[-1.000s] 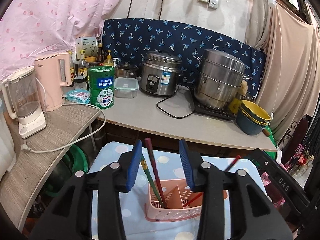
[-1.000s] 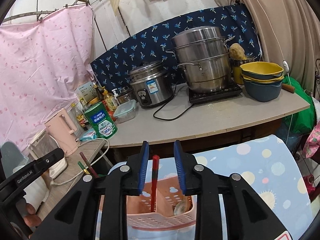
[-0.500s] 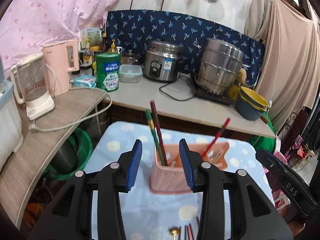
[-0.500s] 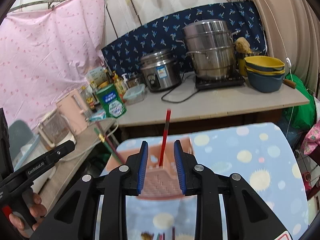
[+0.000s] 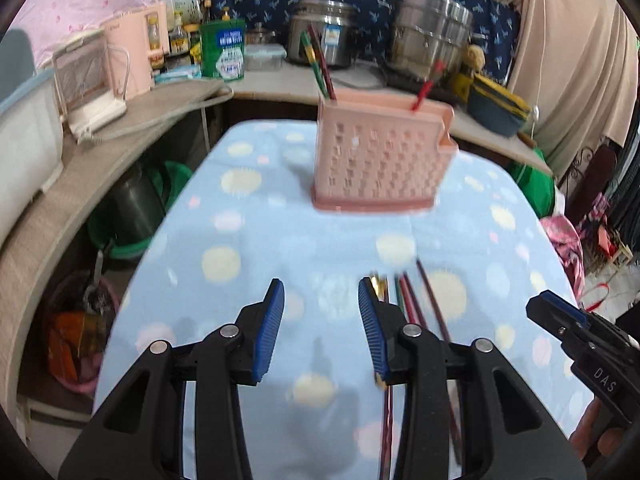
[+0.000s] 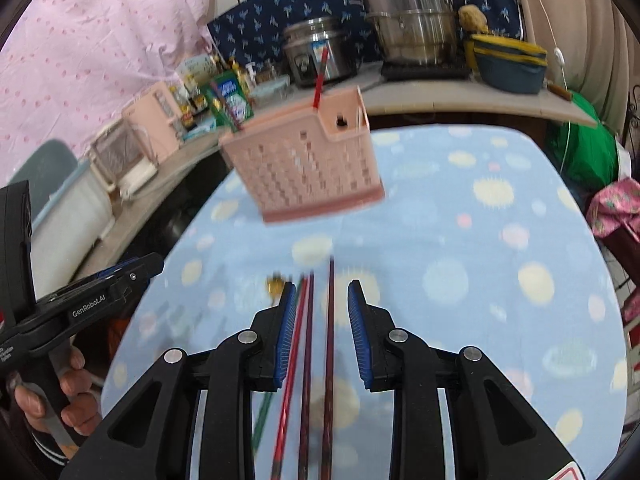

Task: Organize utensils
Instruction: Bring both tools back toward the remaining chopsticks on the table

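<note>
A pink slotted utensil holder (image 5: 382, 158) stands on the blue spotted cloth (image 5: 260, 232); it also shows in the right wrist view (image 6: 308, 160). Green and dark red chopsticks (image 5: 318, 64) and one red chopstick (image 5: 426, 90) stand in it. Several loose chopsticks (image 6: 316, 360) lie on the cloth in front, with a gold-tipped utensil (image 6: 275, 285) beside them. My left gripper (image 5: 321, 328) is open and empty, just left of the loose chopsticks (image 5: 416, 308). My right gripper (image 6: 320, 332) is open, low over them, its jaws either side of two.
Behind the cloth runs a counter (image 5: 280, 80) with a rice cooker (image 5: 324, 28), steel steamer pot (image 5: 430, 48), stacked bowls (image 5: 498, 106), green tin (image 5: 222, 52) and pink kettle (image 5: 136, 54). A blender (image 5: 90, 84) stands on the left shelf. Buckets (image 5: 132, 216) sit below left.
Both grippers have pulled back and dropped from over the holder toward the near cloth. The holder now looks farther away and the loose chopsticks have come into view.
</note>
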Demonstrator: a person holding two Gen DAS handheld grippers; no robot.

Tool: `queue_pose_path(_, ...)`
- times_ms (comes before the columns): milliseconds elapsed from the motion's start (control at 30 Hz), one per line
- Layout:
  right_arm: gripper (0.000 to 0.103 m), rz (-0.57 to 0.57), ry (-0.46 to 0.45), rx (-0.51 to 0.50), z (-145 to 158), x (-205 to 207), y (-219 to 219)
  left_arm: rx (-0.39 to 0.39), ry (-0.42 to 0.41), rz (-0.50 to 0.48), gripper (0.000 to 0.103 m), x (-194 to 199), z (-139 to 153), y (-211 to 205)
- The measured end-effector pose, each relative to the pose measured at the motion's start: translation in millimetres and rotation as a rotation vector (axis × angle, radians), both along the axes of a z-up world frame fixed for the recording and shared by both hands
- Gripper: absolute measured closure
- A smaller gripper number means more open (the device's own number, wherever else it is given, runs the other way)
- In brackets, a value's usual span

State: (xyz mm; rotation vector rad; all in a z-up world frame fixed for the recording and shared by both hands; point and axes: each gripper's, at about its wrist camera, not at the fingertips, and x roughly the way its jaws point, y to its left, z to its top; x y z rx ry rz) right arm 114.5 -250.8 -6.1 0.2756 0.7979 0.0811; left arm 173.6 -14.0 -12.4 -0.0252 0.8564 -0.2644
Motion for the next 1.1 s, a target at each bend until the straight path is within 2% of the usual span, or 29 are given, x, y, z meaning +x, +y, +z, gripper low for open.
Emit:
queue_pose_path(67,0.077,0.008,0.034,0.006,-15.1,-15.9,4.8,0.022,0.016,-0.004,0.066,-16.8,-13.0,-0.6)
queue_pose_path(133,0.077,0.008,0.055,-0.032,-28.8,-31.8,13.0,0.050,0.033,-0.017,0.066,-31.9,-25.5,-3.3)
queue_pose_path(300,0.077,0.031,0.110,-0.080,-58.4,-59.4,28.3,0.055,0.097,-0.047,0.066,-58.0,-53.0,-5.2)
queue_pose_path(467,0.077,0.034,0.147,-0.081,-75.2,-69.5,31.4,0.065,0.124,-0.065,0.059,-80.6,-69.3,-7.8)
queue_pose_path(667,0.081,0.036,0.166,-0.087,-86.8,-73.3,36.3,0.062,0.149,-0.078,0.058,-92.6,-78.3,-10.6)
queue_pose_path(1100,0.093,0.021,0.152,-0.115,-90.4,-77.3,35.7,0.051,0.177,-0.118,0.055,-103.2,-88.1,-23.0)
